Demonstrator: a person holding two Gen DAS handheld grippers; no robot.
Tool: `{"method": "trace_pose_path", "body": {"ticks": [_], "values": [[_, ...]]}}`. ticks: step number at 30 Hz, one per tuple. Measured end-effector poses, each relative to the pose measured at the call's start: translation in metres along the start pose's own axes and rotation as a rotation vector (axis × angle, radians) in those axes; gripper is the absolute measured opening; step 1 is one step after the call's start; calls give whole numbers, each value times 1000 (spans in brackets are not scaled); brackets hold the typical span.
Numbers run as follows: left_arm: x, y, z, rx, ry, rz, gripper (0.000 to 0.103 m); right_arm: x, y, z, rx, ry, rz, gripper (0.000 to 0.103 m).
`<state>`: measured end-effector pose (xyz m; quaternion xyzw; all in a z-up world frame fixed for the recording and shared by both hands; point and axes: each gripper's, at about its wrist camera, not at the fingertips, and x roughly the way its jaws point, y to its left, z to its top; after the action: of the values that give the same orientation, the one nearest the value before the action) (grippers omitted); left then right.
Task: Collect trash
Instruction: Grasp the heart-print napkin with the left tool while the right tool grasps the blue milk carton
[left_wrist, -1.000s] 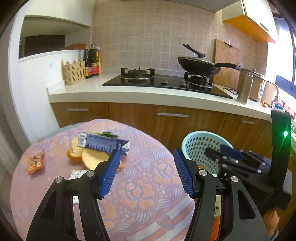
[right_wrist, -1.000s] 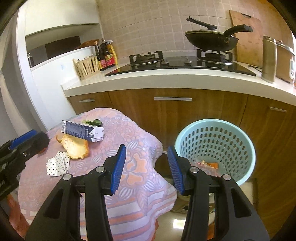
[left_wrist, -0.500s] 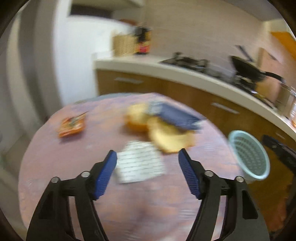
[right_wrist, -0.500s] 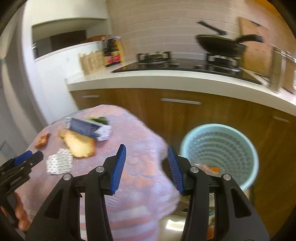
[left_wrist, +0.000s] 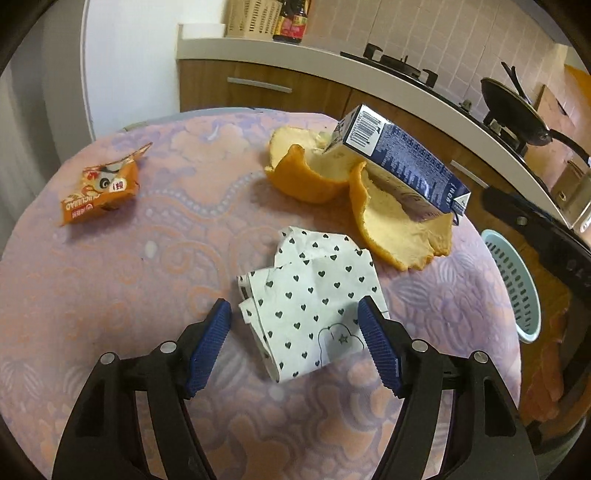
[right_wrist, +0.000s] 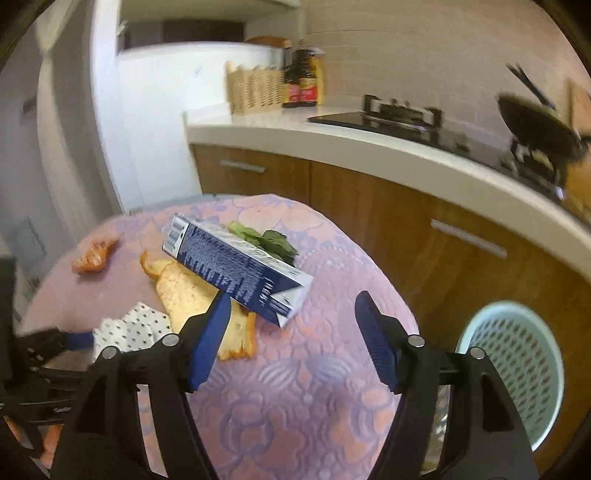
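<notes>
On the round table lie a white heart-print paper, orange peels, a blue carton resting on the peels, and an orange snack wrapper. My left gripper is open, its fingers on either side of the paper's near end. My right gripper is open and empty, just in front of the carton, with peels, paper, wrapper and green leaves around it. The light blue trash basket stands on the floor to the right.
The table has a pink-purple floral cloth. The basket also shows in the left wrist view beyond the table's right edge. Behind are wooden cabinets, a white counter with a gas hob and a black pan.
My left gripper swung left and down over the table to straddle the heart-print paper. My right gripper turned from the basket toward the table and closed in on the carton.
</notes>
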<state>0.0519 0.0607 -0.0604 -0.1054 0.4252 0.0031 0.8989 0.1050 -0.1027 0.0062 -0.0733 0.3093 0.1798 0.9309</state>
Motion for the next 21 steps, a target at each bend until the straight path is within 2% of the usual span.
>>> {"method": "trace_pose_path", "body": {"ticks": [2,7,9,12,15,16,17,18,20,21], "values": [[0,-2,-1,5,-6,19,65,9,16,3,-93,3,-17,72],[-2,-4,-1,21,-27,81,30,31,37,12,-242,14,-24,75],[-4,-2,-1,11,-29,54,22,40,43,15,-289,29,-19,76],[-5,4,0,-5,-34,33,15,53,52,16,-354,52,-34,77],[-8,6,0,-15,-45,18,12,67,58,16,-399,67,-82,76],[-9,5,1,-13,-48,12,11,71,58,16,-400,72,-83,67],[-10,4,0,-13,-51,11,10,72,58,16,-401,78,-79,54],[-13,4,-1,-14,-54,8,9,72,58,17,-402,80,-83,52],[-18,3,-3,-14,-61,5,7,65,55,16,-403,62,-90,40],[-24,3,-3,-16,-68,-1,7,58,51,18,-386,45,-76,38]]}}
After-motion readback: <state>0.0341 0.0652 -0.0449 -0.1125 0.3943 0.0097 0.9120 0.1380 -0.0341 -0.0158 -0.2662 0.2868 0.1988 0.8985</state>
